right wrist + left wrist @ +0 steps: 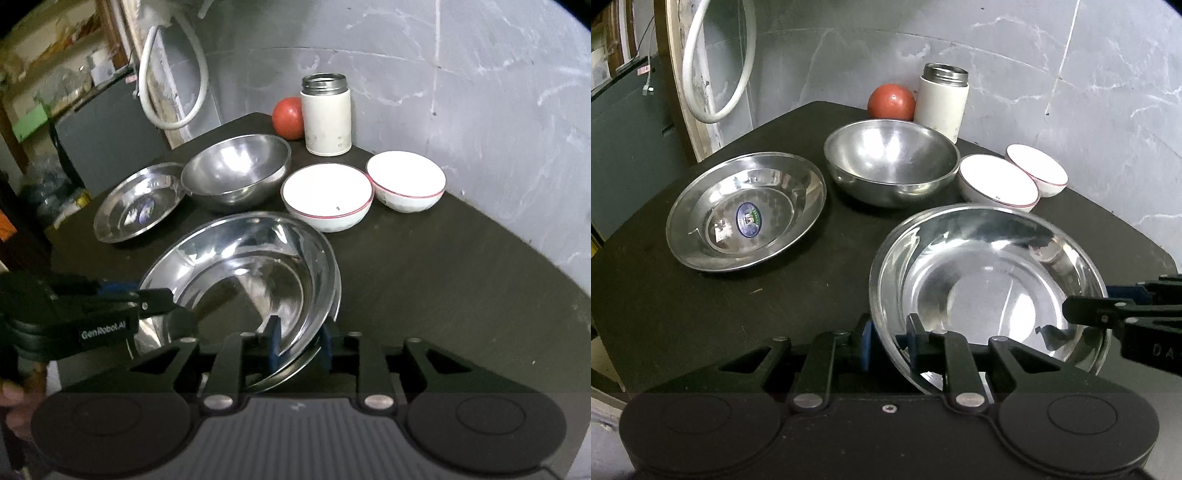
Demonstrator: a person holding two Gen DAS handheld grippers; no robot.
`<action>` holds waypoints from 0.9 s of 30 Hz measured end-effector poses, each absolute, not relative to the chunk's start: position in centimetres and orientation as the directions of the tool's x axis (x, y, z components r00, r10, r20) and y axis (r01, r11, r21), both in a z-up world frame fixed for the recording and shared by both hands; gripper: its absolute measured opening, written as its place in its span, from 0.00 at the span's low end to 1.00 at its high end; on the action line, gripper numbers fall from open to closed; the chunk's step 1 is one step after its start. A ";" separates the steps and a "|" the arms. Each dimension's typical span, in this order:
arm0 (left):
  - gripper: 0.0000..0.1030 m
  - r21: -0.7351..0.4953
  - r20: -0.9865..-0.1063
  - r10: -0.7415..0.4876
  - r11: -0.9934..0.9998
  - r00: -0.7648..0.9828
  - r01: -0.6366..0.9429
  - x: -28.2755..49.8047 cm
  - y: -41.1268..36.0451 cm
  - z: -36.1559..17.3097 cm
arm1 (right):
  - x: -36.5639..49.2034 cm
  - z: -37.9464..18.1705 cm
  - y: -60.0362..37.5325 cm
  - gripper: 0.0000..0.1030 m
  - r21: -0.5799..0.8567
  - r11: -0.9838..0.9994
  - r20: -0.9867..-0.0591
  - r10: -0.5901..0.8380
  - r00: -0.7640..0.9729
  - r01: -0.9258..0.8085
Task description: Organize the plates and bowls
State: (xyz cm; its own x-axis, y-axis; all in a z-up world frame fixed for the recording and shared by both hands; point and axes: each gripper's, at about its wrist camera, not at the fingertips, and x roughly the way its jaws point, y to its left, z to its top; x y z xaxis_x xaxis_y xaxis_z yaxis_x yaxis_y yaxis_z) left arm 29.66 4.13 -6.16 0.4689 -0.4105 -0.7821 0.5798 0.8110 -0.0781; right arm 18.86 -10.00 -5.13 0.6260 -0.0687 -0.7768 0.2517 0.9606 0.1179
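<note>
Left wrist: left gripper [889, 341], right gripper [298, 341] clamp steel plate [990, 280] rim.

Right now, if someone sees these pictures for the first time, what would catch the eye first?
Probably the shiny steel plate nearest the cameras, tilted, with the left claw and the right claw both pinching its rim. Behind it on the dark table sit a second steel plate with a blue sticker, a deep steel bowl and two white red-rimmed bowls. A red ball beside a white flask stands out at the back.
</note>
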 end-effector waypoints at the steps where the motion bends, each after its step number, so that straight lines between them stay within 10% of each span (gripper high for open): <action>1: 0.21 -0.074 -0.781 -0.409 0.812 0.473 0.579 29.5 4.2 -6.2 | 18.9 -5.1 -9.7 0.34 0.105 0.964 -0.776 -0.075 0.627 0.245; 6: 0.37 -0.080 -0.778 -0.404 0.823 0.481 0.562 29.4 4.8 -6.1 | 18.8 -5.4 -9.4 0.43 0.098 0.963 -0.782 -0.081 0.618 0.250; 9: 0.65 -0.079 -0.775 -0.395 0.835 0.493 0.544 29.4 5.3 -5.8 | 18.6 -5.3 -9.4 0.62 0.099 0.960 -0.777 -0.089 0.624 0.260; 15: 0.89 -0.072 -0.762 -0.378 0.857 0.526 0.511 29.3 6.9 -5.4 | 18.2 -5.1 -9.1 0.86 0.099 0.955 -0.770 -0.104 0.630 0.278; 27: 0.99 -0.033 -0.745 -0.253 0.938 0.617 0.345 32.0 13.0 -5.0 | 18.7 -4.3 -7.2 0.99 0.149 0.948 -0.718 -0.091 0.690 0.281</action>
